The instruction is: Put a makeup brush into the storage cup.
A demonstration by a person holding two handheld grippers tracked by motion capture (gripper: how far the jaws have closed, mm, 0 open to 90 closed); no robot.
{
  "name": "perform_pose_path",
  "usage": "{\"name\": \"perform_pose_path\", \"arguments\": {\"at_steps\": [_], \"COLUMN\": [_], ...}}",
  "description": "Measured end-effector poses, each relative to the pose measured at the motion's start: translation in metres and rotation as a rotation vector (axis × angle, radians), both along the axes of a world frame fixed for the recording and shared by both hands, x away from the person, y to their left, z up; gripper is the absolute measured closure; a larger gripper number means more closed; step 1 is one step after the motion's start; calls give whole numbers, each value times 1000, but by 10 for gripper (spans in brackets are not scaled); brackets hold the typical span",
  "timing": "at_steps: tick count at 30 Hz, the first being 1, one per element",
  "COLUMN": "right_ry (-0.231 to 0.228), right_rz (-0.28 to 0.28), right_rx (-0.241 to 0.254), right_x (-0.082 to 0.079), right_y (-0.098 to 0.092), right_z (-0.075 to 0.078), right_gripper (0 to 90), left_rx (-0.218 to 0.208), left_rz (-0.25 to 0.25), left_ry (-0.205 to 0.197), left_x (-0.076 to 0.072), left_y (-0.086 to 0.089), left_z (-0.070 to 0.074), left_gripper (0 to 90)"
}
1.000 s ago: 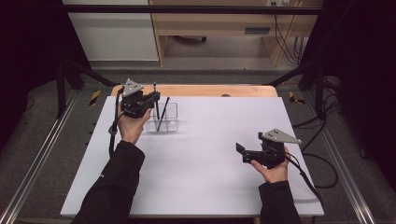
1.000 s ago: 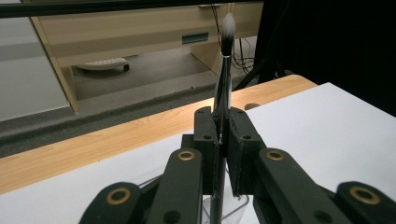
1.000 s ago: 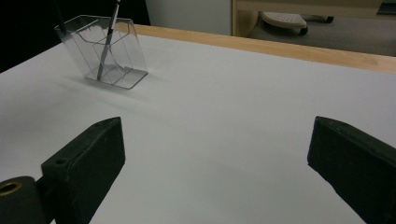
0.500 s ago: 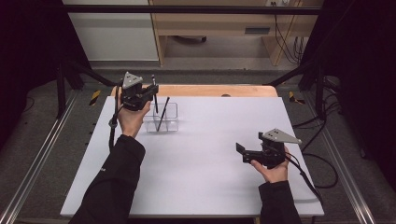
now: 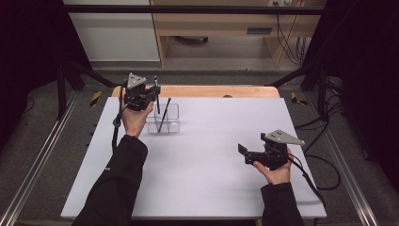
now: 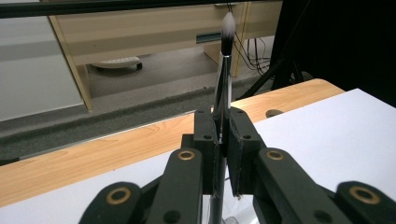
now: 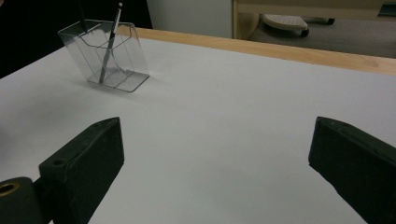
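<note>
Pinched tight between the fingers of the left gripper: the metal ferrule of a makeup brush, upright, white-tipped bristles on top, handle hanging down below the grip. Sits a touch higher than a second ago, and the brush with it, so the handle now rides up in the mouth of the clear acrylic holder instead of standing deep in it; cannot tell from these views whether the lower end is quite free of the rim. Reads as a lift-out under way, with a little more rise needed before any sideways carry, or the handle may catch the wall and drag the light holder along. Left behind inside: a second slim dark tool, a brush or pencil, leaning against the holder's wall. Farther out, on the near right of the white desk, well apart from the holder: the right gripper, in the same spot as a second ago, fingers spread wide with nothing between them, pointed across the bare sheet toward the holder. Looks to be waiting its turn, perhaps to take the brush or steady the holder.
</note>
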State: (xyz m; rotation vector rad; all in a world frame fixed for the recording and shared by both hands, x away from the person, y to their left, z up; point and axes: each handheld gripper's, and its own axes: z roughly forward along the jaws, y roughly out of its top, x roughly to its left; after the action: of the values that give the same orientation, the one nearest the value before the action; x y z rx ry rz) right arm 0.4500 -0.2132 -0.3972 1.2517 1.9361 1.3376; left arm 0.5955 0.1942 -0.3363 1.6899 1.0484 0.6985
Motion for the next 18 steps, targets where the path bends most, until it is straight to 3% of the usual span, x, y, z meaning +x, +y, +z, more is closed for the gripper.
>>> {"name": "perform_pose_path", "arguments": {"at_steps": [18], "right_ry": [-1], "right_rz": [3], "right_rx": [0], "right_x": [0], "right_y": [0], "right_z": [0], "right_gripper": [39], "left_rx": [35], "left_rz": [1], "left_ry": [26], "left_x": [1], "left_y": [-1], "left_z": [-18], "left_gripper": [829]}}
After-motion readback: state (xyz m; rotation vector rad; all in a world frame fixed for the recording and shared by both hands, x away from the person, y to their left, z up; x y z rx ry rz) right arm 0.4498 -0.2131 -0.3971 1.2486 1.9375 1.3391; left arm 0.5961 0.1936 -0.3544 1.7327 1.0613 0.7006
